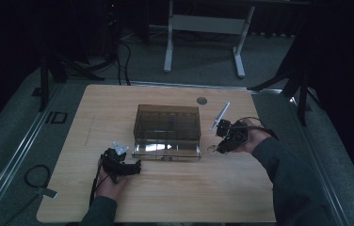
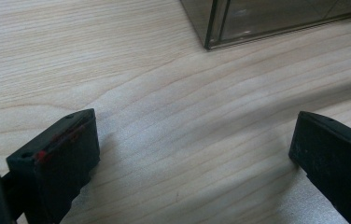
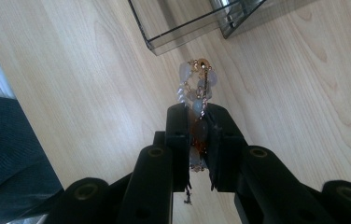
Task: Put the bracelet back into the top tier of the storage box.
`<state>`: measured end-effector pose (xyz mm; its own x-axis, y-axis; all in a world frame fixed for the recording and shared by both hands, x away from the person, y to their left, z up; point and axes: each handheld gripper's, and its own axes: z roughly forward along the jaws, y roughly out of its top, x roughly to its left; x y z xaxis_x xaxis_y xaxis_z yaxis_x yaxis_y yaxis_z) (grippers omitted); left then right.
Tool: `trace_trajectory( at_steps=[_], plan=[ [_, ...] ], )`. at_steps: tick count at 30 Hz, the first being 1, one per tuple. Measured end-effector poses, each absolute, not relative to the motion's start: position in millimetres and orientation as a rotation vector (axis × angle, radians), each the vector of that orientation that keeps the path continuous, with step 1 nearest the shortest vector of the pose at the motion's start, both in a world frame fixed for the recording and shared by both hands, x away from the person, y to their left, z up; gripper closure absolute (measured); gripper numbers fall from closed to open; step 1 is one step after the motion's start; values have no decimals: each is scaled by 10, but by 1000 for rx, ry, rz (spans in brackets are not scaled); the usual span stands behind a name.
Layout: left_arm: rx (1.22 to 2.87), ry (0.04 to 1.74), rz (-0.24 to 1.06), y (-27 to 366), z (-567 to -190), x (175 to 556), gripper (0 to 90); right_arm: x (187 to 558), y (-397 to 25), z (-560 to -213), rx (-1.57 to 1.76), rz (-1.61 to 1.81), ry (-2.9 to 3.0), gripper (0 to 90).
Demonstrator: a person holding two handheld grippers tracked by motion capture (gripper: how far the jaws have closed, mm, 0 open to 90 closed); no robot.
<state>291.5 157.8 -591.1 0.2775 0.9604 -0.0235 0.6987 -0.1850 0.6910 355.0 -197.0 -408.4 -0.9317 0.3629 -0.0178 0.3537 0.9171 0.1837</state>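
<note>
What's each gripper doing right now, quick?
Left gripper: open, nothing between its jaws, low over the table.
Right gripper: shut on the beaded bracelet, near the smoky plastic box.

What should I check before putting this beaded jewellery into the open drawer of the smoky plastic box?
1. Right gripper holds the beaded jewellery firmly between its fingers: ok.
2. Jewellery hangs free, off the table: cannot tell.
3. Drawer of the plastic box is pulled out: ok.
4. Drawer has room inside: cannot tell, glare hides it.
5. Left gripper is open and holds nothing, ready to steady the box: ok.
6. Left gripper is off the box: ok.
</note>
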Motion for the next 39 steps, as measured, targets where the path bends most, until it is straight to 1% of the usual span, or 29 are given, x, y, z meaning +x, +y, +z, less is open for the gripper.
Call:
trace_trajectory(
  at_steps=[18,39],
  plan=[
    [1958,1487,570,1578,-5911,2915,18,3539,-1876,-3967,443,279,3050,801],
    [1957,1487,570,1578,-5911,2915,18,3574,-1694,-3976,362,281,3075,801]
  ],
)
